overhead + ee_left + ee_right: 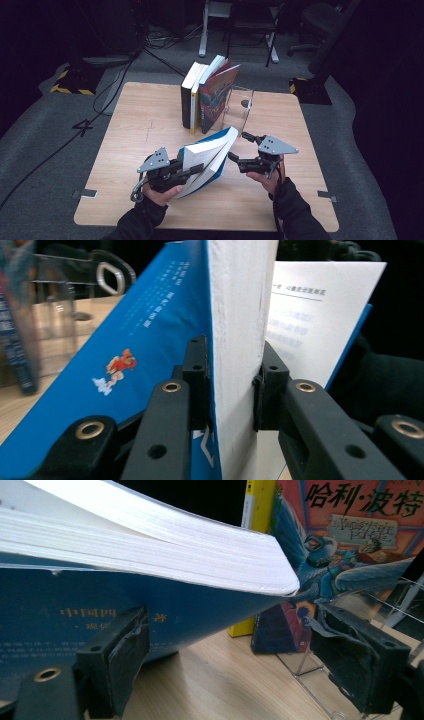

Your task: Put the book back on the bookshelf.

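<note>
Left gripper clamped on blue book at frame centre, right gripper gaping beside it, upright book reading "哈利·波特"

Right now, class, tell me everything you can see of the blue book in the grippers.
The blue book is a thick paperback with a glossy blue cover, white printing, a small cartoon figure and white page edges. It is held tilted above the wooden table. The left gripper clamps its page block; the right gripper stands open at its far corner.
</note>
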